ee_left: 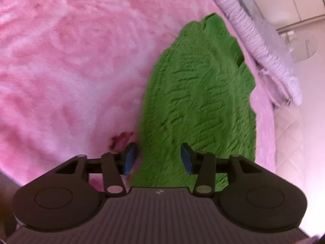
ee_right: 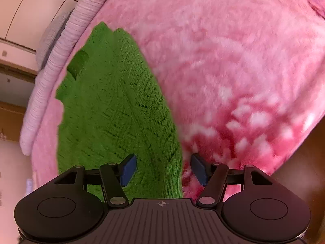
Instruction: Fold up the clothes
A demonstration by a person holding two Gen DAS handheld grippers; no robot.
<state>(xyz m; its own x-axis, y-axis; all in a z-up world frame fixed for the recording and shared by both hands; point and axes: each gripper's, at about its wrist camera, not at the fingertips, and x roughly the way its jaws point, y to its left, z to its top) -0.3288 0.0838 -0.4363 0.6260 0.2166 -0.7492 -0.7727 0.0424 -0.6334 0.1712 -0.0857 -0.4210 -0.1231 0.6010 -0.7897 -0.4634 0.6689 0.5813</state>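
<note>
A fuzzy green garment (ee_left: 199, 93) lies spread on a pink plush blanket (ee_left: 67, 61). My left gripper (ee_left: 158, 158) is open, its blue pads astride the garment's near left edge, holding nothing. In the right wrist view the same green garment (ee_right: 113, 109) lies to the left on the pink blanket (ee_right: 233, 61). My right gripper (ee_right: 162, 169) is open, its blue pads astride the garment's near right edge, holding nothing. Whether the pads touch the cloth I cannot tell.
A folded pale lilac ribbed cloth (ee_left: 260, 40) lies along the blanket's far edge, also in the right wrist view (ee_right: 61, 61). Beyond it are a tiled wall (ee_left: 284, 4) and wooden furniture (ee_right: 12, 118). A brown floor (ee_right: 304, 162) shows past the blanket's right edge.
</note>
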